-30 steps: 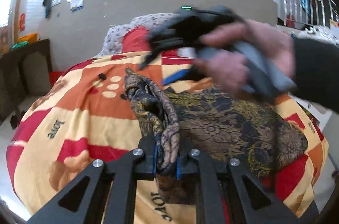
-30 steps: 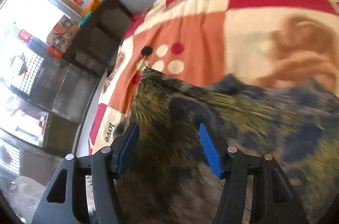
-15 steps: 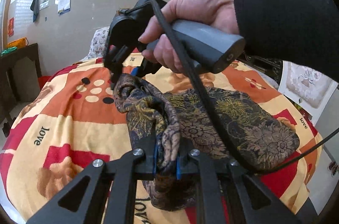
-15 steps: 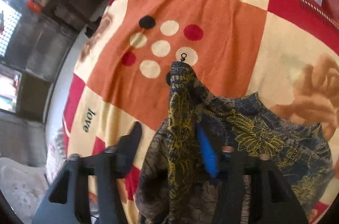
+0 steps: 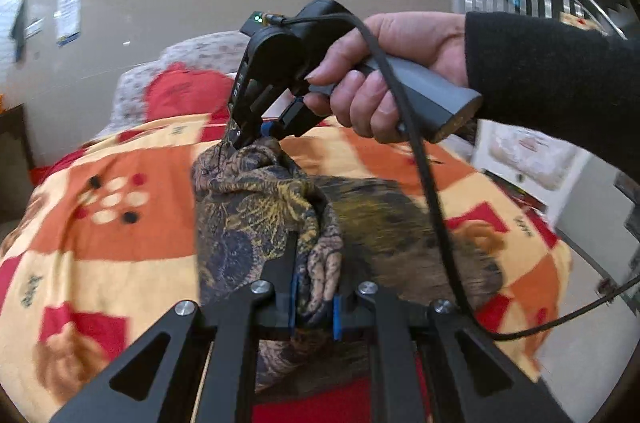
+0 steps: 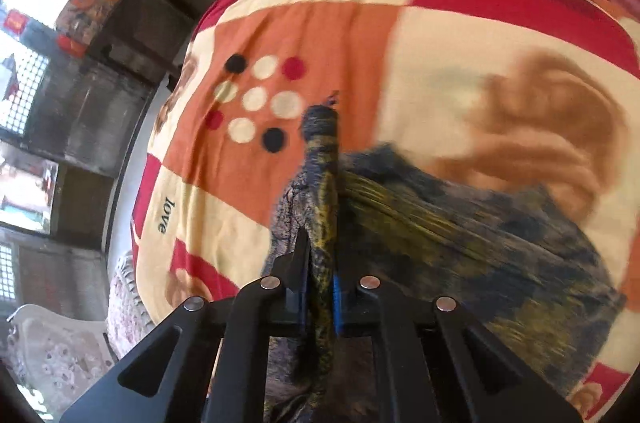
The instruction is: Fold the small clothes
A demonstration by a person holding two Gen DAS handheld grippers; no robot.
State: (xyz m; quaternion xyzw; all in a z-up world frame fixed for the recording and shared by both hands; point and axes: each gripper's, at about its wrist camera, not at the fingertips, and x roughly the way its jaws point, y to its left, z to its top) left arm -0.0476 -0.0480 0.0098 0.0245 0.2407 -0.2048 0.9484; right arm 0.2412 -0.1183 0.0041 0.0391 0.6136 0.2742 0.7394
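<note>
Both tools engaged on the garment (image 5: 256, 215), a dark floral-print piece lying on the patterned blanket (image 5: 100, 263). My left gripper (image 5: 314, 307) is clamped on a bunched edge, cloth pinched between its blue pads. My right gripper (image 6: 320, 299) has just been closing and now pinches a second fold of the same cloth; in the left view it sits ahead of and above the left tool, held by the person's hand (image 5: 384, 79). The bulk of the garment trails to the right of both tools, flat on the blanket.

Step in hand, as I judge it: two corners secured, start of a fold. Next move calls for carrying both held edges together across the flat part, keeping tension even so the cloth lands without bunching.
</note>
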